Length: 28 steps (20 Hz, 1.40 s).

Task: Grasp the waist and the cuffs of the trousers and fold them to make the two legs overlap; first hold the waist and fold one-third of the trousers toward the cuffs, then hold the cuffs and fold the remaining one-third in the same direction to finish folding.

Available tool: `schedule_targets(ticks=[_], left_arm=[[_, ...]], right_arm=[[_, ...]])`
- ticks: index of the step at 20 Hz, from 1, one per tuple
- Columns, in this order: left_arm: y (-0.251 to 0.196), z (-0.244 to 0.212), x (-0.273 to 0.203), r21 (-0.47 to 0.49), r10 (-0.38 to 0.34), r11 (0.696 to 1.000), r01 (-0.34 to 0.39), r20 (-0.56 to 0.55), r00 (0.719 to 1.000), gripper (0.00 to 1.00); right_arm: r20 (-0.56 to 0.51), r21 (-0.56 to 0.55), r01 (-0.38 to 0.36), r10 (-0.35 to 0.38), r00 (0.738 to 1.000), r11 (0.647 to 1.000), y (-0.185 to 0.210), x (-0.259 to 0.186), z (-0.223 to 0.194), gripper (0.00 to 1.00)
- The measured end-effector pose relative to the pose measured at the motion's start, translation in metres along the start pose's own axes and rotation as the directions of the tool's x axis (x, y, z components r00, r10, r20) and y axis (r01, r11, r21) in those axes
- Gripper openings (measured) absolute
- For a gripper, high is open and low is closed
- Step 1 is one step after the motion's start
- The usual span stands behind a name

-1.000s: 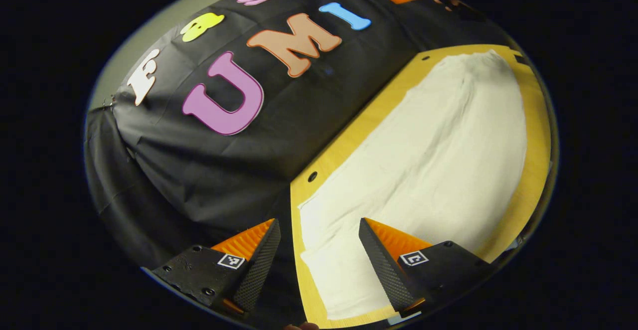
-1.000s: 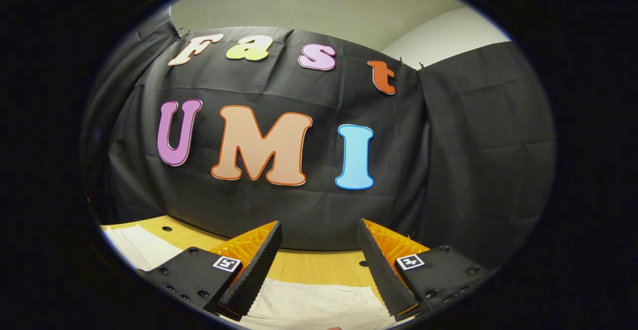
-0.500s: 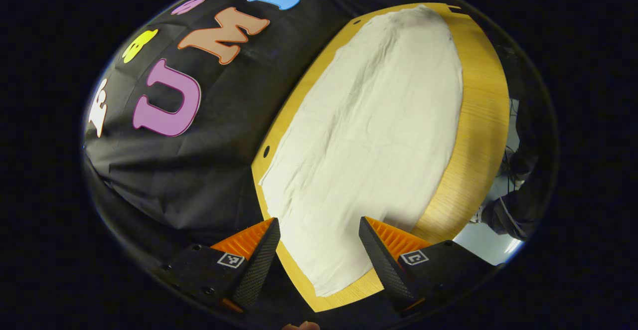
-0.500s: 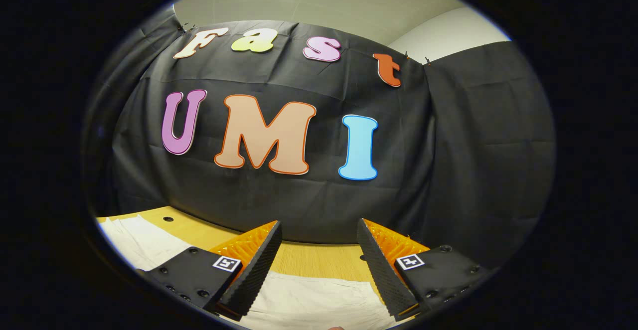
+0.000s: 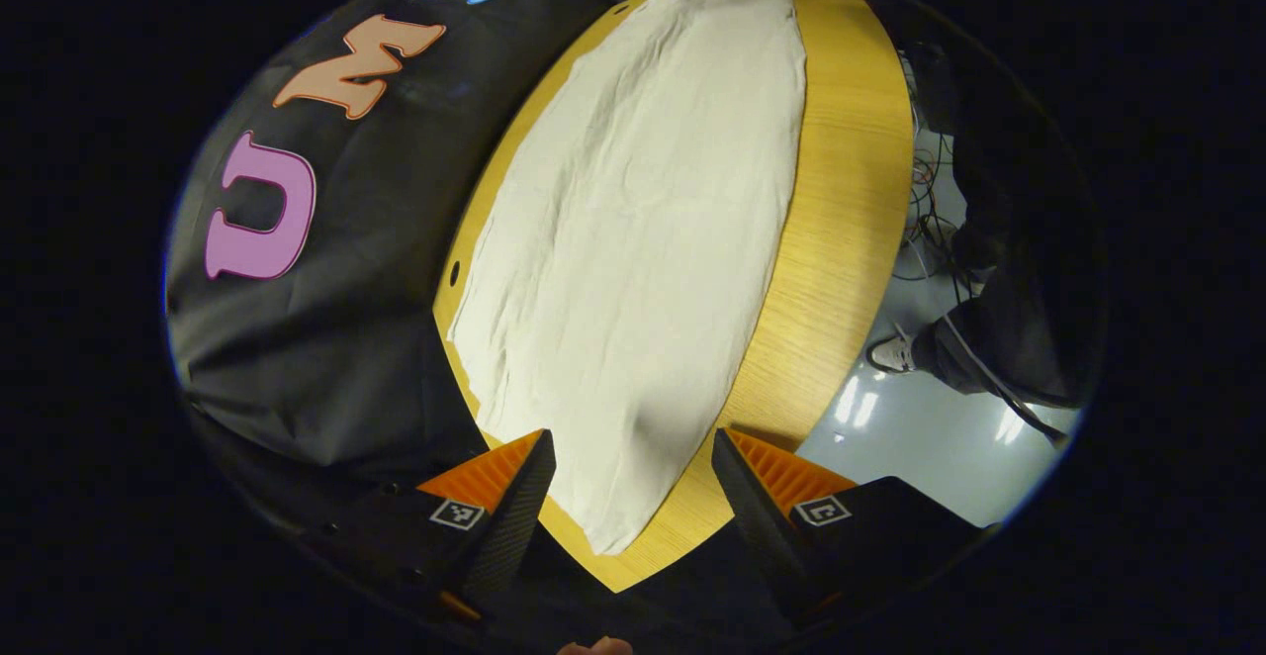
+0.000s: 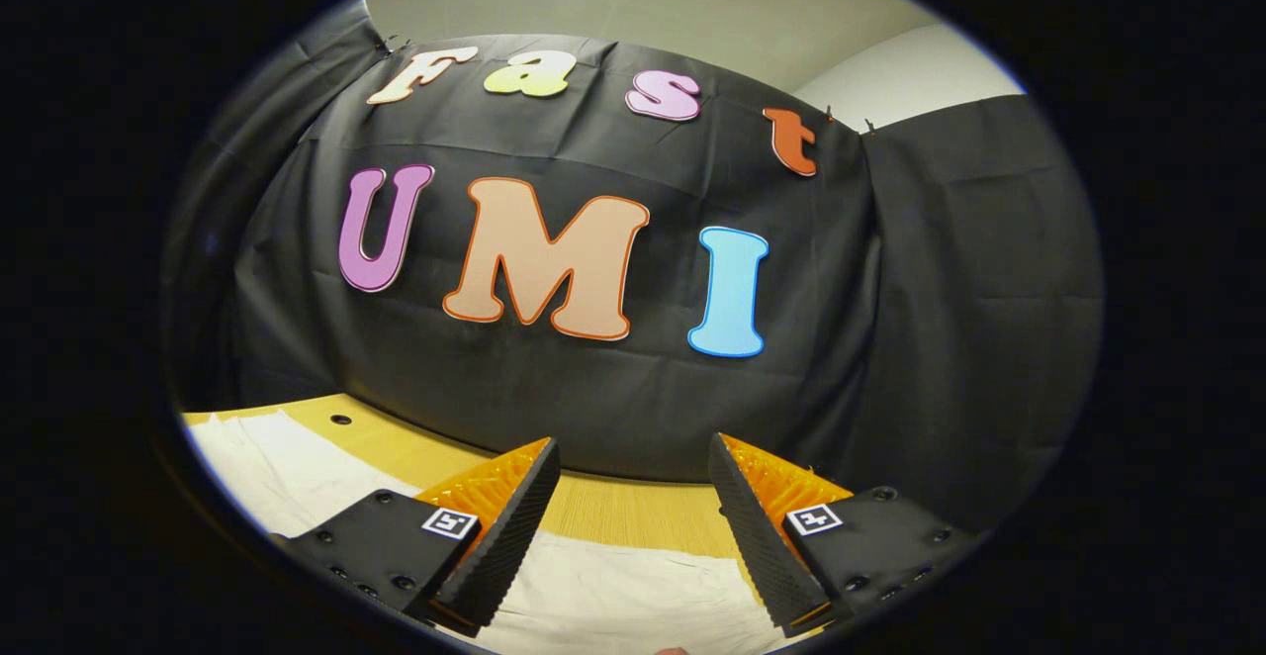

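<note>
The cream-white cloth trousers (image 5: 643, 239) are seen spread flat and lengthwise on the light wooden surface (image 5: 841, 200), covering most of it in the left gripper view; a bare strip of wood is left along the trousers' side that faces the grey floor (image 5: 920, 437), and a thin strip along the side next to the black cloth wall (image 5: 326, 358). The left gripper (image 5: 633, 497) is held above the near, narrow end of the trousers, its fingers (image 5: 519, 516) spread apart and gripping nothing. In the right gripper view the right gripper (image 6: 633, 526) is held over the trousers (image 6: 633, 601), facing the black cloth wall (image 6: 593, 408), with its fingers (image 6: 504, 541) likewise parted and empty. A person's dark trouser leg and shoe (image 5: 895, 353) are seen on the floor beyond the surface's edge away from the wall.
</note>
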<state>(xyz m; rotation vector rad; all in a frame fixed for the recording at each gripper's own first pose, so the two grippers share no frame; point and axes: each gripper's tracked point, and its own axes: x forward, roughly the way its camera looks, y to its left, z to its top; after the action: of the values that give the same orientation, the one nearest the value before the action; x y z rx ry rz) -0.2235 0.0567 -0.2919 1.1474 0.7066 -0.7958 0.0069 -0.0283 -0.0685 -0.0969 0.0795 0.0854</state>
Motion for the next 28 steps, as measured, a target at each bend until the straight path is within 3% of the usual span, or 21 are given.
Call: schedule_targets(ticks=[5,11,22,24,27,28], left_arm=[[-0.006,0.001,0.008,0.101,-0.038,0.994,0.038,0.0,0.999,0.92],[0.005,0.007,0.023,0.172,-0.045,0.984,0.044,-0.002,0.999,0.9],[0.028,0.014,0.044,0.211,-0.008,0.978,0.007,0.002,1.0,0.9],[0.028,0.013,0.05,0.225,-0.004,0.974,0.004,-0.002,1.0,0.79],[0.022,0.011,0.054,0.237,-0.013,0.971,0.016,-0.014,1.0,0.48],[0.018,0.01,0.055,0.223,-0.027,0.974,0.031,-0.021,0.999,0.44]], right_arm=[[-0.009,-0.019,0.016,-0.016,1.0,1.0,-0.01,-0.003,-0.002,0.97],[-0.018,-0.008,0.038,-0.038,0.999,0.999,-0.018,-0.002,-0.004,0.98],[-0.03,-0.004,0.031,-0.031,0.999,1.0,-0.008,0.0,-0.011,0.99],[-0.029,-0.015,0.031,-0.031,0.999,0.999,-0.008,-0.002,-0.01,0.99],[-0.018,-0.043,0.036,-0.037,0.999,0.998,-0.013,-0.006,-0.005,0.97],[-0.017,-0.051,0.039,-0.04,0.999,0.998,-0.016,-0.008,-0.005,0.97]])
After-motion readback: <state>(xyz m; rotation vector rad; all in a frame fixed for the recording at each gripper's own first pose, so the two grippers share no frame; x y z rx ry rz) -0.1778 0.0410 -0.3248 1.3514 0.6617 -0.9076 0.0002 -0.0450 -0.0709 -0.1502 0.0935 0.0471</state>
